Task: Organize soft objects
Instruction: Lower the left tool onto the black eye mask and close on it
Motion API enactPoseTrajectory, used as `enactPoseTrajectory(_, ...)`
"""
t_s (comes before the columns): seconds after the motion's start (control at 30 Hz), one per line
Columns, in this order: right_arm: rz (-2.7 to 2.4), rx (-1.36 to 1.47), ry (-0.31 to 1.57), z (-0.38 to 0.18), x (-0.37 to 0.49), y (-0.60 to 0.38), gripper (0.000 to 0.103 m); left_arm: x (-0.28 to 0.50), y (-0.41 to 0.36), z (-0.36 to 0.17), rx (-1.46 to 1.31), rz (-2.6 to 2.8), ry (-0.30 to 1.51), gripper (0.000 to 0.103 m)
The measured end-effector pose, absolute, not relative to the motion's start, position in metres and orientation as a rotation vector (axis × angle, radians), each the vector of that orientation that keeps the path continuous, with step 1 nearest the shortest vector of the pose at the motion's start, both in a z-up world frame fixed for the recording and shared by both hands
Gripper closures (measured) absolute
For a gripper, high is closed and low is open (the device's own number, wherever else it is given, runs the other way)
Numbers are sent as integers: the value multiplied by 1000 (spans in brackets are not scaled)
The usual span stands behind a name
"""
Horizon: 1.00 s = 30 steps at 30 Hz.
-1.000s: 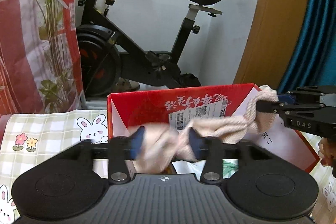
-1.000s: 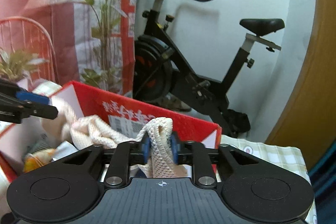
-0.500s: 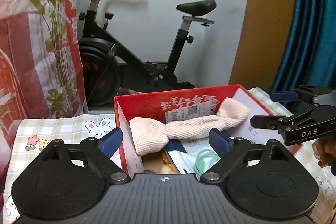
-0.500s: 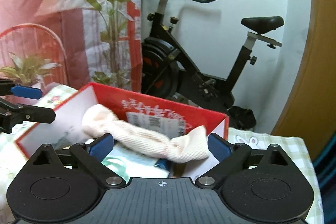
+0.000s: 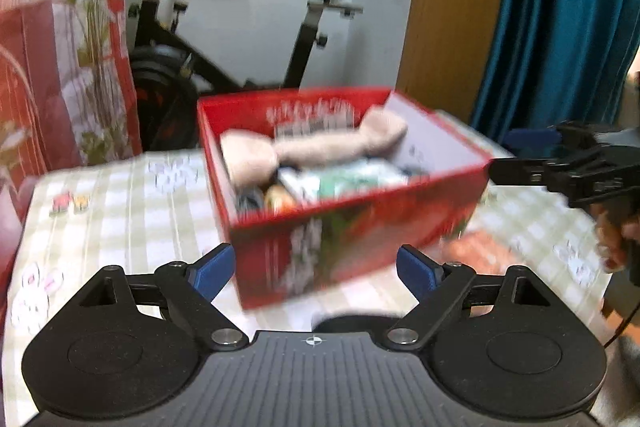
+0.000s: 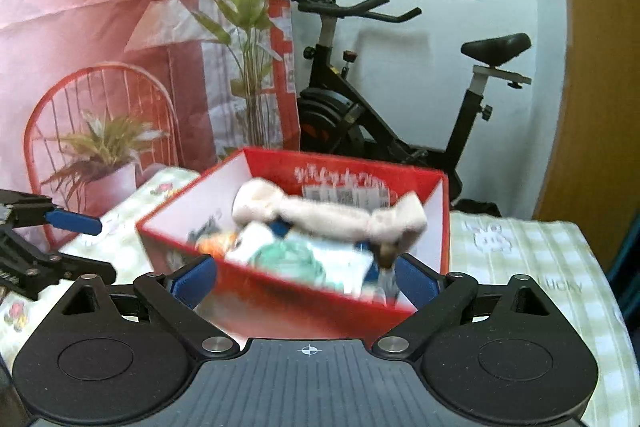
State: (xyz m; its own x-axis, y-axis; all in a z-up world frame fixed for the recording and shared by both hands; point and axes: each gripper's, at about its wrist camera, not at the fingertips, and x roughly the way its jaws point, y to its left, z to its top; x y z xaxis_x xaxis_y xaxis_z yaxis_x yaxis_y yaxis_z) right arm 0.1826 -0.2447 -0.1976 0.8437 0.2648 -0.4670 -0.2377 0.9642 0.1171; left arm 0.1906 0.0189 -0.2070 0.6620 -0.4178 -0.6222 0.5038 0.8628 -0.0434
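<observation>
Both tongs, left (image 5: 316, 271) and right (image 6: 306, 277), gape empty; beige twisted cloth (image 5: 312, 147) lies in the red box (image 5: 360, 223); stowing looks done.

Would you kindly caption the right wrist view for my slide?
Open right tool facing a red box holding a twisted beige cloth, left tool alongside.

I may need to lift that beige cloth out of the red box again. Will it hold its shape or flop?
Likely floppy: the cloth sags over the items beneath it in the red box. Its twisted middle suggests it bunches easily. Probably light, though the blurred frames leave that uncertain.
</observation>
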Motion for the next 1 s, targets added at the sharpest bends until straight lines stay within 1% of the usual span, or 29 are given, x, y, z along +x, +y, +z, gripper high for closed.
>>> enactPoseTrajectory(0.07, 263, 46, 524, -208, 167, -241, 11, 193, 20, -221, 121, -516, 711, 17)
enactPoseTrajectory(0.23, 229, 56, 605, -242, 132, -239, 12, 203, 20, -251, 53, -483, 784, 20)
enactPoseTrajectory(0.37, 206, 83, 704, -273, 115, -240, 18, 206, 14, -268, 26, -496, 835, 35)
enactPoseTrajectory(0.5, 212, 134, 791, -297, 107, -238, 22, 208, 14, -282, -7, -493, 870, 35)
enactPoseTrajectory(0.6, 221, 146, 833, -308, 107, -233, 22, 210, 18, -290, -46, -488, 896, 35)
enactPoseTrajectory(0.83, 233, 152, 857, -314, 106, -229, 22, 212, 17, -300, -112, -526, 931, 35)
enactPoseTrajectory(0.9, 235, 156, 863, -315, 109, -230, 22, 210, 15, -299, -105, -531, 926, 44)
enactPoseTrajectory(0.97, 236, 159, 865, -316, 110, -231, 22, 207, 14, -298, -82, -515, 913, 62)
enactPoseTrajectory(1.0, 236, 160, 866, -315, 110, -231, 22, 205, 15, -296, -77, -508, 902, 67)
